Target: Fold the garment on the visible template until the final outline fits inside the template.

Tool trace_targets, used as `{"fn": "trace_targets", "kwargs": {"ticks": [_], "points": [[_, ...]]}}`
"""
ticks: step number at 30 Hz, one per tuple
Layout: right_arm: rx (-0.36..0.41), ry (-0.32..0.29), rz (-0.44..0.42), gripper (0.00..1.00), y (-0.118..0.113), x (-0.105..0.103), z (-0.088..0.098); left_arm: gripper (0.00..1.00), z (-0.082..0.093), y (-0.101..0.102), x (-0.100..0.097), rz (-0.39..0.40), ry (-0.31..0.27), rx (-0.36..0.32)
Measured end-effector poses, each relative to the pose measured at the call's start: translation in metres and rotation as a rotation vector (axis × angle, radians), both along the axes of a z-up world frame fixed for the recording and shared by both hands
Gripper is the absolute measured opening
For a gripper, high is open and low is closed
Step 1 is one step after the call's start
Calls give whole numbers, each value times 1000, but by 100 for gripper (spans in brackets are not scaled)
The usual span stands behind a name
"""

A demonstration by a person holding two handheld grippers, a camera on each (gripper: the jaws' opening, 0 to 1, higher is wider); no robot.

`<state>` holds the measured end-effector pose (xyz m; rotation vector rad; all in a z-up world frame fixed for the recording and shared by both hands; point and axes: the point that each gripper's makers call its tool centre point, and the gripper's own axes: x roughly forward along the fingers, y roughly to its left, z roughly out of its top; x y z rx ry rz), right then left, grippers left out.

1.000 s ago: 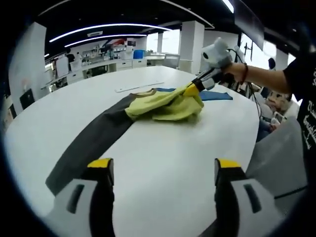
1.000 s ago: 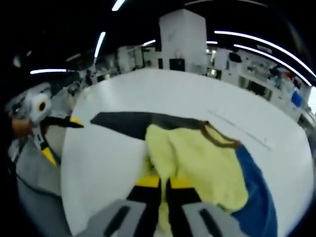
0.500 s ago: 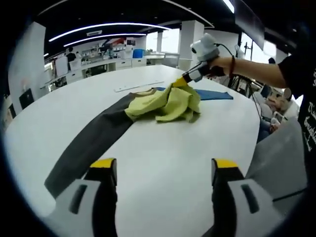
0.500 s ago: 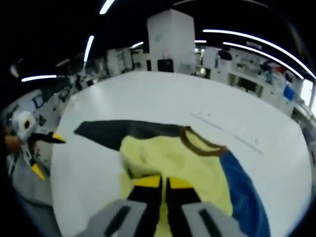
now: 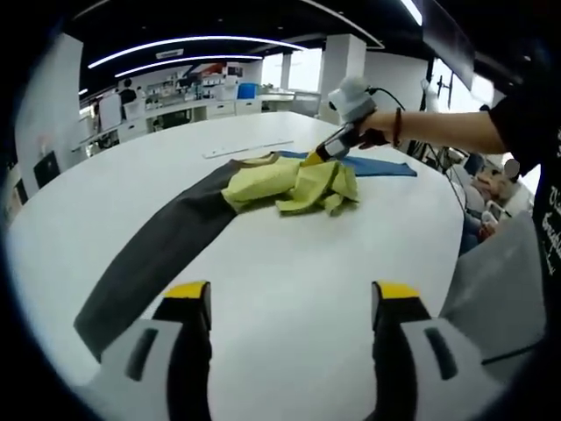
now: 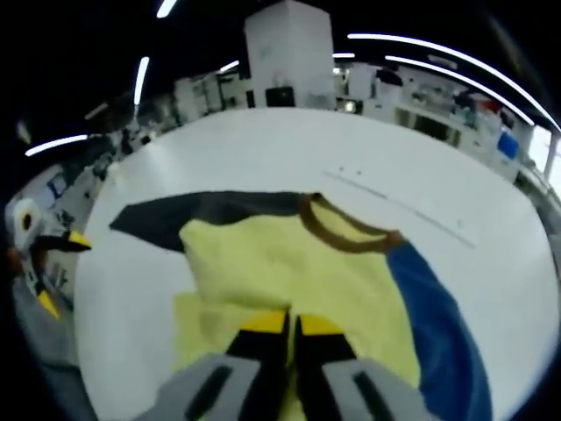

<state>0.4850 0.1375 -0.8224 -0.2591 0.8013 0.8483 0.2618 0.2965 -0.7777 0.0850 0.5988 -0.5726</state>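
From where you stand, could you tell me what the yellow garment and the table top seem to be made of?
The yellow garment looks like soft matte knit fabric: it bunches into limp folds, with a brown ribbed-looking collar. The table looks like a hard, smooth white top, perhaps laminate, with faint sheen; the exact material is unclear.

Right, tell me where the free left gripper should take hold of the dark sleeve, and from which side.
Grip the dark sleeve at its loose far tip, the end nearest the left gripper, coming in low over the bare table. That gripper's jaws stand open with nothing between them. The sleeve lies flat and stretched away from the bunched yellow body, which the right gripper already pinches, so probably only the tip gives an edge to lift.
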Motion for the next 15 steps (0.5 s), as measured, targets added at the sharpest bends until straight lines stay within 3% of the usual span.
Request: {"fn": "trace_targets", "kwargs": {"ticks": [8, 12, 15], "points": [[3, 48, -32, 0, -3, -2, -15, 70, 0, -1, 3, -1, 2, -7], [93, 84, -149, 5, -7, 1, -7, 69, 2, -2, 5, 3, 0, -11], [159, 88, -201, 17, -11, 1, 4, 69, 5, -5, 7, 6, -7, -15]]}}
